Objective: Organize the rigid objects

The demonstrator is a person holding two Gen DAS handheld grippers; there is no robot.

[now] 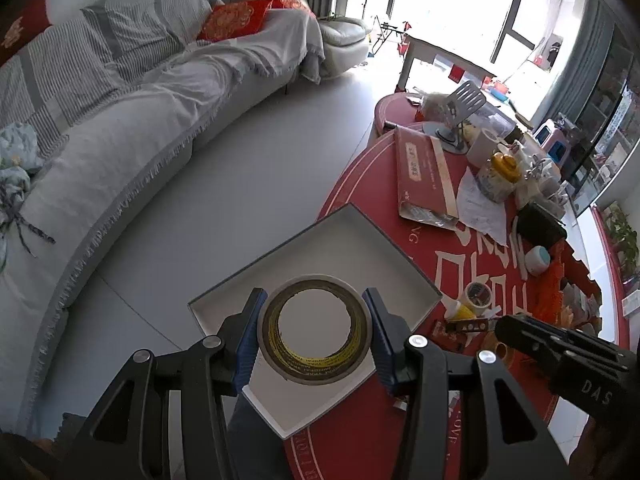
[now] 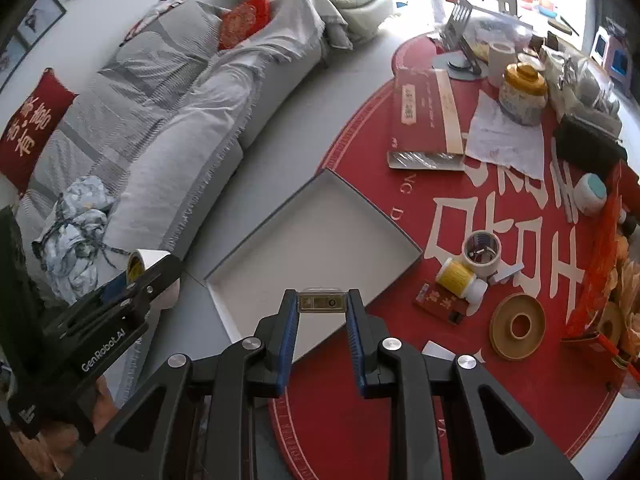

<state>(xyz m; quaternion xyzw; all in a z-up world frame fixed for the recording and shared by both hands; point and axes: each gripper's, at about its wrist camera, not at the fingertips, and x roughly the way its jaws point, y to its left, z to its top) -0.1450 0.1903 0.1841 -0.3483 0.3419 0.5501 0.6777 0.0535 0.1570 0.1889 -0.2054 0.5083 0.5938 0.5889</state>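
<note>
My left gripper [image 1: 316,300] is shut on a large roll of brown tape [image 1: 316,330] with yellow print inside its core, held above a shallow white box lid [image 1: 352,236] at the red table's edge. My right gripper [image 2: 322,296] is shut on a small flat gold-and-clear case [image 2: 322,302], held over the near part of the same white box [image 2: 320,220]. The left gripper [image 2: 132,276] with its tape roll [image 2: 140,264] shows at the left of the right wrist view. The right gripper's body [image 1: 560,348] shows at the right of the left wrist view.
On the red table [image 2: 400,400] lie a small tape roll [image 2: 482,250], a yellow-capped bottle [image 2: 460,278], a tan ring disc [image 2: 518,326], a red card [image 2: 438,304], a long red box [image 2: 424,120], a jar [image 2: 522,94] and paper. A grey sofa [image 2: 160,140] stands left.
</note>
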